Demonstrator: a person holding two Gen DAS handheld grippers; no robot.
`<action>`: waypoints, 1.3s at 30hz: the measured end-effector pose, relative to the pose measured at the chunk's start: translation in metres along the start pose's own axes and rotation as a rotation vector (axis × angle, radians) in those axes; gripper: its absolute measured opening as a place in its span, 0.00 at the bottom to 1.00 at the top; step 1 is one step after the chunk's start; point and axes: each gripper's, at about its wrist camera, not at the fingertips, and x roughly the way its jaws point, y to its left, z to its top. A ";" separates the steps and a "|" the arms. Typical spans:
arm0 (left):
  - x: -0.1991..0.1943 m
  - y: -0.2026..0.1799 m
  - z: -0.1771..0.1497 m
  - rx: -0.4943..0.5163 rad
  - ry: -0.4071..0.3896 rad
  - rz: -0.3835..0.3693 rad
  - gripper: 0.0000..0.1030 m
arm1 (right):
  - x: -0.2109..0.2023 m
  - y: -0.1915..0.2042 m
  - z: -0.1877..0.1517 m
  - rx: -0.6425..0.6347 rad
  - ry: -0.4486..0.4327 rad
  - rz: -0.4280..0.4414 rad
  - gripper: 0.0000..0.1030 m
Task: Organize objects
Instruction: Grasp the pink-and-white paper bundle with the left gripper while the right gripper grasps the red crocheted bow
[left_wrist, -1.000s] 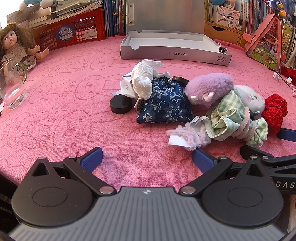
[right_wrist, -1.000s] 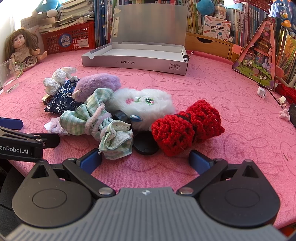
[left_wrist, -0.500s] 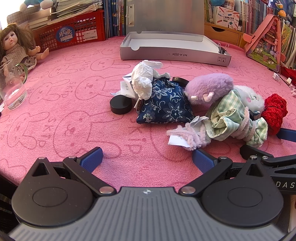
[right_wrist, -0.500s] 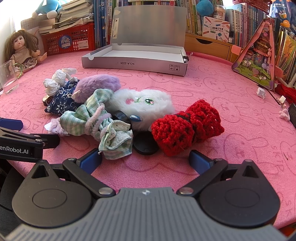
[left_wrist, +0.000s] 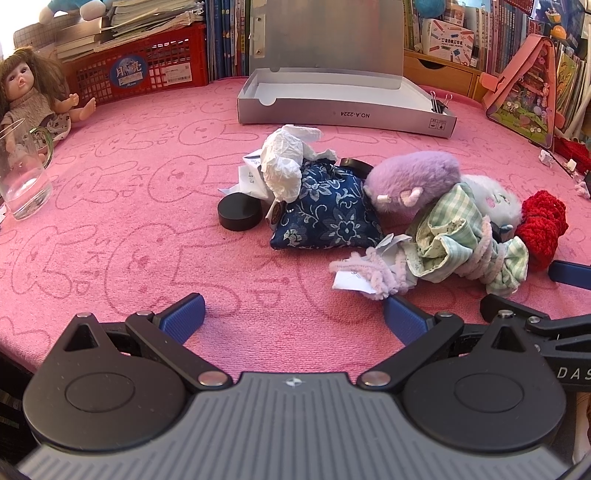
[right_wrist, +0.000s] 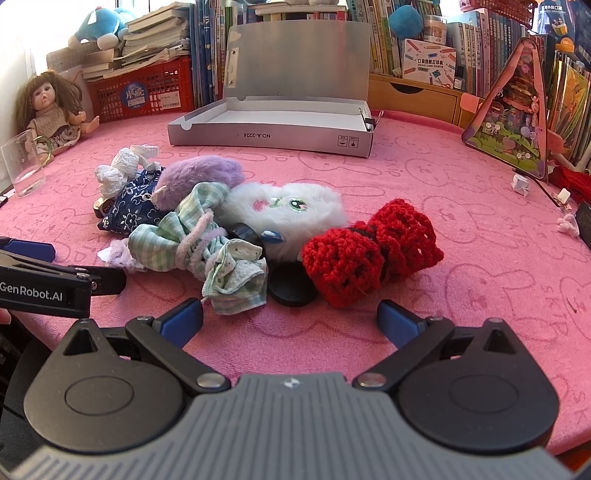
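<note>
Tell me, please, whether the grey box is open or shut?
Open: the grey box has its lid upright behind the tray, whose visible interior looks empty.

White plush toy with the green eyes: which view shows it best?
The right wrist view: the white plush toy faces the camera, face visible. In the left wrist view only its top shows behind the checked cloth.
</note>
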 end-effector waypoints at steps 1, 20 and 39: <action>-0.002 0.000 0.000 -0.003 -0.010 -0.014 1.00 | -0.002 -0.002 0.000 0.006 -0.007 0.006 1.00; -0.014 -0.023 -0.004 0.104 -0.117 -0.092 0.90 | -0.026 -0.053 0.015 0.053 -0.167 -0.133 0.96; 0.002 -0.013 -0.007 0.111 -0.123 -0.060 0.91 | 0.002 -0.031 0.018 -0.179 -0.139 -0.071 0.97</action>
